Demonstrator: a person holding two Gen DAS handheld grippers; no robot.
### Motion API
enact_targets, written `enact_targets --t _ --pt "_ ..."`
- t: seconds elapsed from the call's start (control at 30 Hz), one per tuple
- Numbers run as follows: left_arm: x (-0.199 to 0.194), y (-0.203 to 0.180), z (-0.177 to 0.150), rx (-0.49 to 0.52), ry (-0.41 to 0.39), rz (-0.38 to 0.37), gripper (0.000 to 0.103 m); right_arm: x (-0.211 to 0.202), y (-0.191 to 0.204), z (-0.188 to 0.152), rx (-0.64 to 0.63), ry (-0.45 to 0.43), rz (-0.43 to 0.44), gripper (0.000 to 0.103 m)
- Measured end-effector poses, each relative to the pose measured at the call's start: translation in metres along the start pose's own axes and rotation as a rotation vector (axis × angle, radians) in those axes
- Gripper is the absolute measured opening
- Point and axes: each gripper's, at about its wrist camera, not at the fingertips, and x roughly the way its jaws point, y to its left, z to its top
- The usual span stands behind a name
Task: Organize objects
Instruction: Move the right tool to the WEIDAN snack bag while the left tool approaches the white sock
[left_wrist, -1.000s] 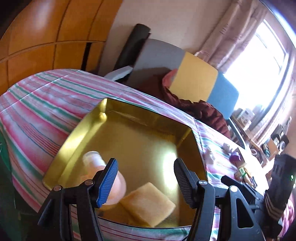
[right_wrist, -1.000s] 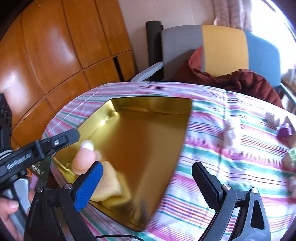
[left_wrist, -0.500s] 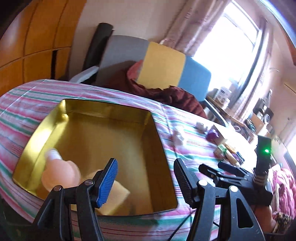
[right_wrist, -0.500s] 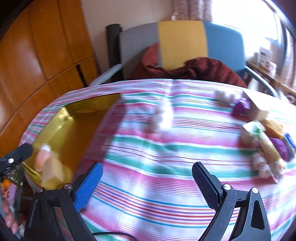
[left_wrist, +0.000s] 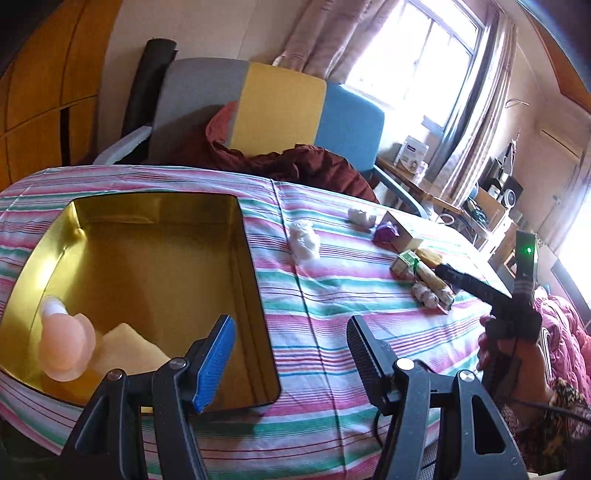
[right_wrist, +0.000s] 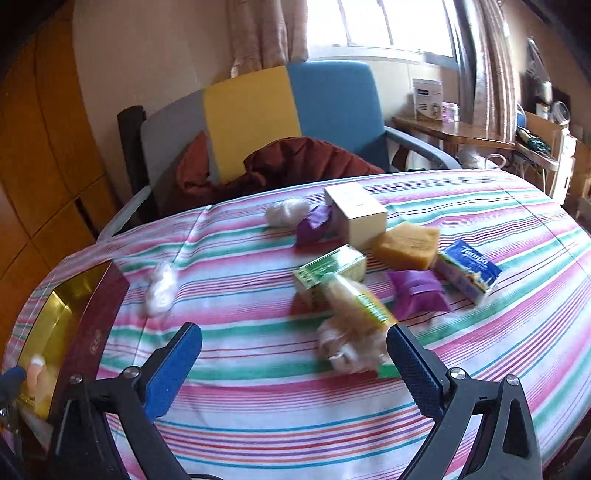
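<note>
A gold tin box (left_wrist: 255, 280) lies on the striped cloth at the left, holding a peach bottle (left_wrist: 62, 347) and a yellow sponge (left_wrist: 125, 350). The tin also shows at the left edge of the right wrist view (right_wrist: 92, 325). My left gripper (left_wrist: 290, 350) is open and empty above the tin's right rim. My right gripper (right_wrist: 293, 365) is open and empty, just short of a pile: a green box (right_wrist: 328, 269), a clear packet (right_wrist: 358, 299), a garlic bag (right_wrist: 347, 347), purple pouches (right_wrist: 417, 291), a brown sponge (right_wrist: 406, 243), a tissue pack (right_wrist: 469, 269) and a white box (right_wrist: 358, 214).
White cotton wads (right_wrist: 160, 284) (right_wrist: 286, 210) lie on the cloth between tin and pile. A grey, yellow and blue chair (right_wrist: 258, 118) with a dark red cloth (right_wrist: 288, 162) stands behind the table. A wooden desk (right_wrist: 454, 133) is at the right.
Both grippers have swung right, away from the tin. The right gripper now faces the pile of items; the left one has moved from over the tin's inside to its right rim. Both stayed open.
</note>
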Motion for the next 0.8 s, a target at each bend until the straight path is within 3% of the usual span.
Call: enact_targets --t 0.17,0.33,0.43,0.53,0.57,0.6,0.8 --pt "0.007 -0.015 -0.002 0.045 0.030 -0.013 0.064 0.022 -0.041 0.012 0.094 0.043 0.002 0.099" --pt "0.016 -0.031 -0.005 0.090 0.066 -0.025 0.064 0.060 -0.068 0.012 0.177 0.149 0.075 0.080" --pt "0.024 -0.041 -0.005 0.127 0.090 -0.033 0.064 0.078 -0.077 0.006 0.209 0.191 0.112 0.079" --pt "0.034 -0.050 -0.003 0.152 0.120 -0.053 0.064 0.079 -0.072 0.005 0.146 0.157 0.110 0.069" --pt "0.038 -0.053 -0.001 0.159 0.131 -0.063 0.064 0.079 -0.071 0.005 0.127 0.147 0.100 0.053" --pt "0.041 -0.057 0.000 0.167 0.140 -0.069 0.064 0.079 -0.069 0.004 0.105 0.137 0.084 0.048" --pt "0.070 -0.084 0.010 0.235 0.178 -0.115 0.064 0.066 -0.085 -0.001 0.170 0.042 0.013 0.046"
